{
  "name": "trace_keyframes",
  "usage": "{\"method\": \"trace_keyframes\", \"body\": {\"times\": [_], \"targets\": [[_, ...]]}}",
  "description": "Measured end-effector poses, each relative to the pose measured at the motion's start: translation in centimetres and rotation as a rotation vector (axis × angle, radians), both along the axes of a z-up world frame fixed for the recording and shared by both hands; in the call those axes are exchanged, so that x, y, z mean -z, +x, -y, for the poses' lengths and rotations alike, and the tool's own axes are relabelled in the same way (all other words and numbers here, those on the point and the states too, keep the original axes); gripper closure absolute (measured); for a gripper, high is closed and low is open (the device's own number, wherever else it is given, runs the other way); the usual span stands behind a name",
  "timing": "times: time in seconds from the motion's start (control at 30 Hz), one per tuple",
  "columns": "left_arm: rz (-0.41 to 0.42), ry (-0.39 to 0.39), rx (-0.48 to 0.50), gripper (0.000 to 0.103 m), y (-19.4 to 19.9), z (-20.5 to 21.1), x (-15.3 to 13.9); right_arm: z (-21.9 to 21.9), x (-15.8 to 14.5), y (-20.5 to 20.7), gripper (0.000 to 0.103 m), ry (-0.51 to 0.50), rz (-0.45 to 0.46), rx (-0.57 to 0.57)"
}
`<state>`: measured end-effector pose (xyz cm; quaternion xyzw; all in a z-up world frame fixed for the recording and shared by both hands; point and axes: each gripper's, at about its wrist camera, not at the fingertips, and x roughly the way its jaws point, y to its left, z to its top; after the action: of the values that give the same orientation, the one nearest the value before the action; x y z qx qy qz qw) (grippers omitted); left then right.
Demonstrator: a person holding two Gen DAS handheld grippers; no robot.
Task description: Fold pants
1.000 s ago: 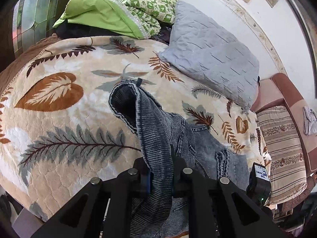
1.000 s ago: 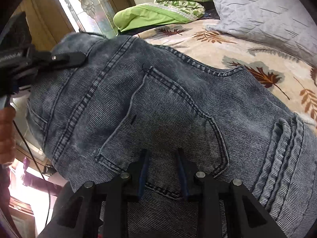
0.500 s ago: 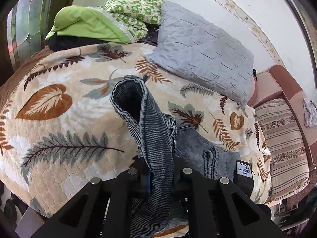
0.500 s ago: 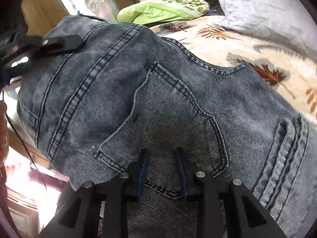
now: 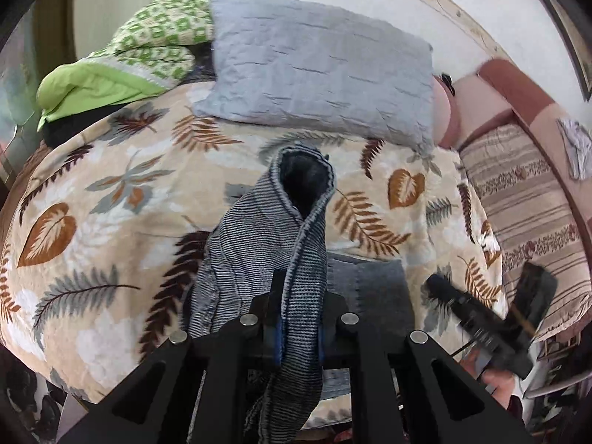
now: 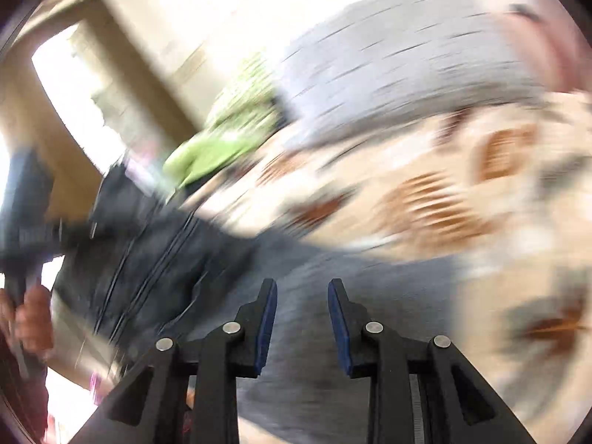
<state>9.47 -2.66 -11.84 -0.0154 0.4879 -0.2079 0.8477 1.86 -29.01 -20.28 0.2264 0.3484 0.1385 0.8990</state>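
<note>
The grey-blue denim pants [image 5: 266, 244] hang from my left gripper [image 5: 299, 318], which is shut on a bunched fold of the fabric above the bed. A leg opening gapes at the top of the fold. In the blurred right wrist view the pants [image 6: 177, 259] lie below and to the left. My right gripper [image 6: 301, 296] is open and empty, its blue pads [image 6: 268, 318] apart over the denim. The right gripper also shows in the left wrist view [image 5: 481, 325], low right, blurred.
The bed has a beige leaf-print blanket [image 5: 111, 185]. A grey quilted pillow [image 5: 318, 74] and a green bundle of bedding [image 5: 122, 63] lie at the head. A striped sofa [image 5: 525, 199] stands at the right. The bed's near edge [image 5: 74, 381] is just below.
My right gripper has opened, let go of the pants and swung away fast, blurring its view. My left gripper has moved right and turned, still holding the fold.
</note>
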Motion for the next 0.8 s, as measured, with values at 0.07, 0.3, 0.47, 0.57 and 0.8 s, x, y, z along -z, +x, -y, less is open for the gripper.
{"method": "trace_keyframes", "body": {"times": [0.07,0.3,0.47,0.57,0.8], "targets": [[-0.011,0.037,0.026,0.091,-0.1,3.3,0.0,4.4,-0.3,-0.7,0.071,0.012,0.028,0.119],[-0.077,0.094,0.109,0.1,-0.5,14.6,2.9,12.9,0.1,-1.7,0.07,0.149,0.016,0.416],[-0.105,0.122,0.164,0.1,-0.9,21.0,6.4,14.6,0.4,-1.8,0.07,0.139,0.028,0.463],[-0.115,0.081,0.201,0.1,-0.9,21.7,6.0,14.6,0.9,-1.6,0.07,0.106,0.014,0.468],[0.02,0.186,0.041,0.1,0.8,12.7,3.4,12.9,2.5,0.5,0.07,0.409,-0.007,0.133]]}}
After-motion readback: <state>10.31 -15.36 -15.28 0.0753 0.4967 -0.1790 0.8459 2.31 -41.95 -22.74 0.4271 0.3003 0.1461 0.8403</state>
